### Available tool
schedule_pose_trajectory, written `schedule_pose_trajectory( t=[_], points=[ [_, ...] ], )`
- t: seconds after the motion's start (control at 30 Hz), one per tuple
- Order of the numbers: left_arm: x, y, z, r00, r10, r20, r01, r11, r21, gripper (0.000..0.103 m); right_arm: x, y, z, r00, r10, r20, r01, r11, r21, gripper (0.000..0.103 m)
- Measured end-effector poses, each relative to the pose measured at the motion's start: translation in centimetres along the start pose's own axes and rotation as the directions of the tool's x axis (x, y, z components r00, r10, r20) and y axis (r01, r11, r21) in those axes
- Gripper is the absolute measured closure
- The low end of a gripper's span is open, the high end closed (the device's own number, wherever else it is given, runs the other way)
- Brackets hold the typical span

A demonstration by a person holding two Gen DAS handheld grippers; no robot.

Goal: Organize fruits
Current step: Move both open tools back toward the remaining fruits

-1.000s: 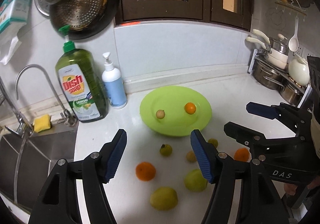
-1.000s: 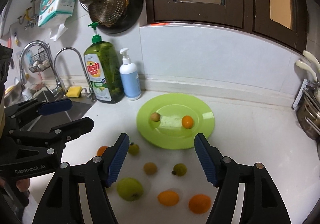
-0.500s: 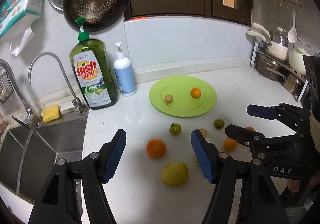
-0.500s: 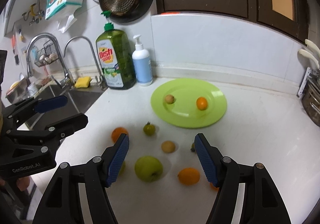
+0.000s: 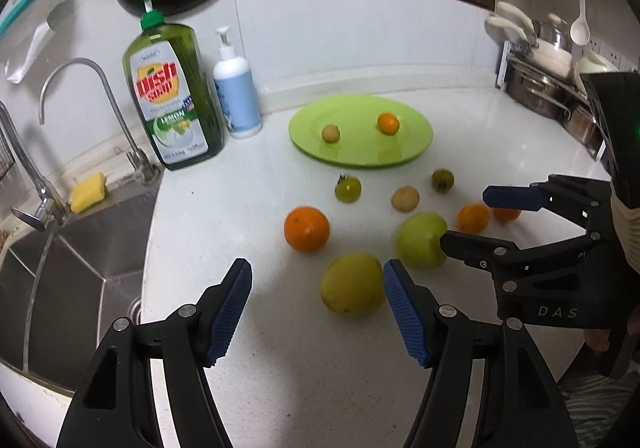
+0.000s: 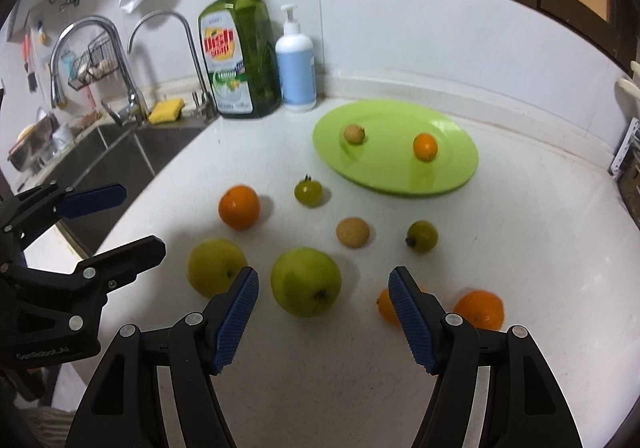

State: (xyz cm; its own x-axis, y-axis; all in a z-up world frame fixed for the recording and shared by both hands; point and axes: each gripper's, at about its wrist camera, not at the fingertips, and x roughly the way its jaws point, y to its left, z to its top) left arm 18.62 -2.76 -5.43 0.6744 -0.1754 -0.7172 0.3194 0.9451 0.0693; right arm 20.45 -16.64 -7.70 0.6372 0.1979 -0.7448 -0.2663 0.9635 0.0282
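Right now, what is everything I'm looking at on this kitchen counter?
Plate: one, lime green, back of the counter.
Fruits on plate: two, a small orange and a small tan fruit.
Oranges on counter: three, one large on the left, two near the right gripper.
Apples: two, yellow-green, near the front.
Small green fruits: two, before the plate.
Tan fruit: one, mid-counter.
Dish soap bottle: one, green, by the wall.
Pump bottle: one, white and blue, beside it.
Sponge: one, yellow, by the sink.
Left gripper, right gripper: black, blue pads, open, empty.
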Motion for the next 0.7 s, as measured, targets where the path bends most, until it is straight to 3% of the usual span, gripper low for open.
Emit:
schedule_pose_trajectory(
  t=[0.43,0.7],
  points=[
    [3.3,-0.3,-0.5,0.995,-0.095,-0.025,0.094,0.995,-0.032,0.036,3.2,0.0,0.2,0.996,0.027,-0.084,-0.030,0.999,-0.038,0.035],
    [4.8,-0.1,-0.7,0.990,-0.126,-0.070,0.121,0.990,-0.070,0.044,3.8,-0.2,0.7,0.995,0.053,-0.090,-0.056,0.998,-0.035,0.035]
  ],
)
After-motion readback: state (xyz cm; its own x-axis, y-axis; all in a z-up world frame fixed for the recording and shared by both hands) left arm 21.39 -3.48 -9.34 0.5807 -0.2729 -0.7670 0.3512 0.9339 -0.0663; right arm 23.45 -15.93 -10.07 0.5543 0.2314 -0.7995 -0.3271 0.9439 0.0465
